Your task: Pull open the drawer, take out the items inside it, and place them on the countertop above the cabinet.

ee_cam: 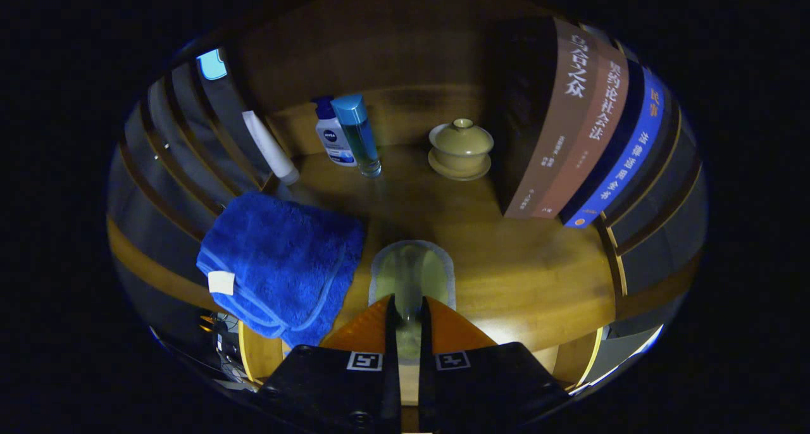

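We are setting a pale green cloth (411, 272) on the tabletop (525, 276), jaws nearly together and clamped on its near edge, blue towel (278, 263) at nine o'clock; next, release.
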`<action>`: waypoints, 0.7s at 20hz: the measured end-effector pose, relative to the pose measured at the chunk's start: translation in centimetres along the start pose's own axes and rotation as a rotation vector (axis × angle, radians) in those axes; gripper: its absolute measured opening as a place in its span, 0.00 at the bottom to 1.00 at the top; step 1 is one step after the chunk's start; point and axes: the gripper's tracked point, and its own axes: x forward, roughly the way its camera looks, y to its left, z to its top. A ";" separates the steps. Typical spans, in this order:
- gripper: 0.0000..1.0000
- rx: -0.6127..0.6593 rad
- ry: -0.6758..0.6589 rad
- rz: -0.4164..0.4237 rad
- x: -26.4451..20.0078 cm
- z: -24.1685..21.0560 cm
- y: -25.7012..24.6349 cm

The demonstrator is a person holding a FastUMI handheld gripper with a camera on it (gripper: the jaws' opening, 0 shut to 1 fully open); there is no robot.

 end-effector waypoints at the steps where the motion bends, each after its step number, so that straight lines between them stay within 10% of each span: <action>1: 0.15 -0.003 0.005 -0.010 0.1 0.2 -0.3; 10: 0.27 0.052 0.016 -0.034 0.9 0.4 -1.8; 14: 0.75 0.048 -0.070 0.002 -1.0 1.3 -1.1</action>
